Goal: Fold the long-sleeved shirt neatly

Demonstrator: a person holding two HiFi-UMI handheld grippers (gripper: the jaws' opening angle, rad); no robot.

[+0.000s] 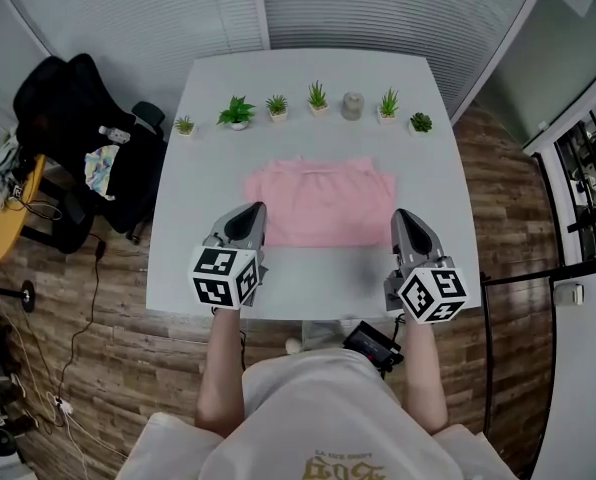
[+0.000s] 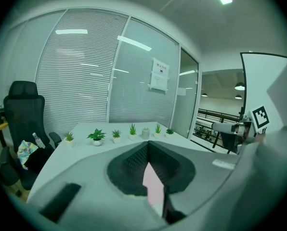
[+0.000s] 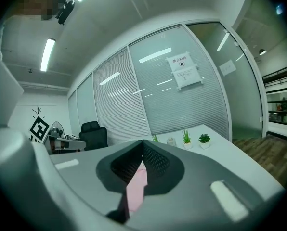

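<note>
Head view: left gripper and right gripper, ribbed fingers pressed together, flank the flat rectangular pink shirt.

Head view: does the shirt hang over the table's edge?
No, the shirt lies flat within the table, bare tabletop on every side.

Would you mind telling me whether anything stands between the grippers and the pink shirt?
Nothing visible does: the pink shirt lies flat on the table right ahead of the left gripper and the right gripper, and the potted plants stand beyond it.
</note>
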